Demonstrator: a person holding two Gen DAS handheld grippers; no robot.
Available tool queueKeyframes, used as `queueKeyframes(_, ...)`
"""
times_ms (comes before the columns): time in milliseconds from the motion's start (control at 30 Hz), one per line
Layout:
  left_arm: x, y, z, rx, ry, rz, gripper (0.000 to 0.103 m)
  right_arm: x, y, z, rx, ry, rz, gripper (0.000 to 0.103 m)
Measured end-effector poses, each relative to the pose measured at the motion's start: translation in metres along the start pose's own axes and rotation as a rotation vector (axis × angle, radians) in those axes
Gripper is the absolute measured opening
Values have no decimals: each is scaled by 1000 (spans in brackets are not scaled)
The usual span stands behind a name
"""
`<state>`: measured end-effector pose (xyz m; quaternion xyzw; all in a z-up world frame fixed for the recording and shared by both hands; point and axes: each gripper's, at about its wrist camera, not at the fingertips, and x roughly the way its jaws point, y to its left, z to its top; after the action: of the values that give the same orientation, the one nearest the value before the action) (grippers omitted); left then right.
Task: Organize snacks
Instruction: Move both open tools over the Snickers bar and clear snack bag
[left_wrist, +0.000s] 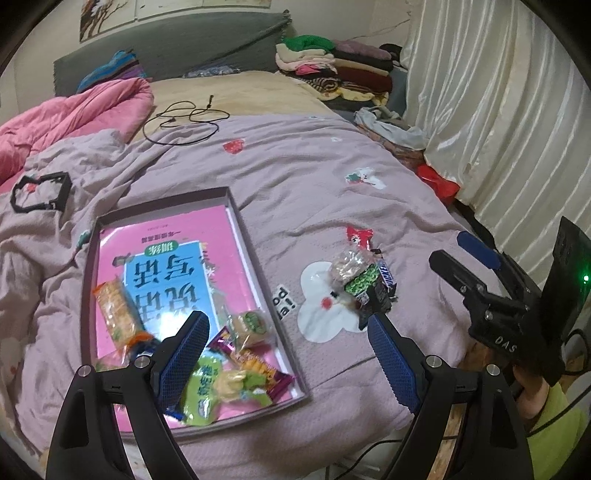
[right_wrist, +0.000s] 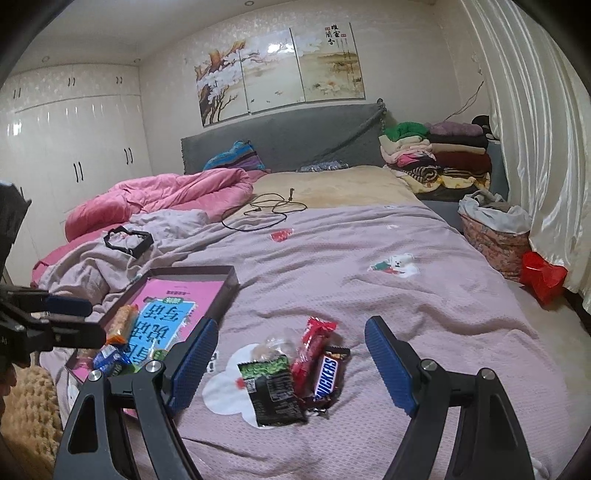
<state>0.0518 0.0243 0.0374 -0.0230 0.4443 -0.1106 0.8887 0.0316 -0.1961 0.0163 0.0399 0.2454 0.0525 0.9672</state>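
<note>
While several snacks already lie in the shallow box (left_wrist: 236, 218), a small heap stays loose on the lilac bedspread (right_wrist: 369, 240) to the box's right: a Snickers bar (right_wrist: 327, 374), a red packet (right_wrist: 314, 341) and a green-and-black packet (right_wrist: 271, 387). The right gripper (right_wrist: 291, 365), fingers wide apart and empty, points straight at that heap, whose bars run roughly along its line of reach, so it looks better placed. The left gripper (left_wrist: 291, 354), equally spread and empty, hangs over the box's near corner.
</note>
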Motion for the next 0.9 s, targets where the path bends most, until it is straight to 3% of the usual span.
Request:
queueKeyframes(633,45,-31,17,68,52,-6,88,14,-9,-17,-27,80,-12,81)
queueKeyframes(900,68,-39,18,75,87,-19,88,35,-33,-26,46,173,-63,81)
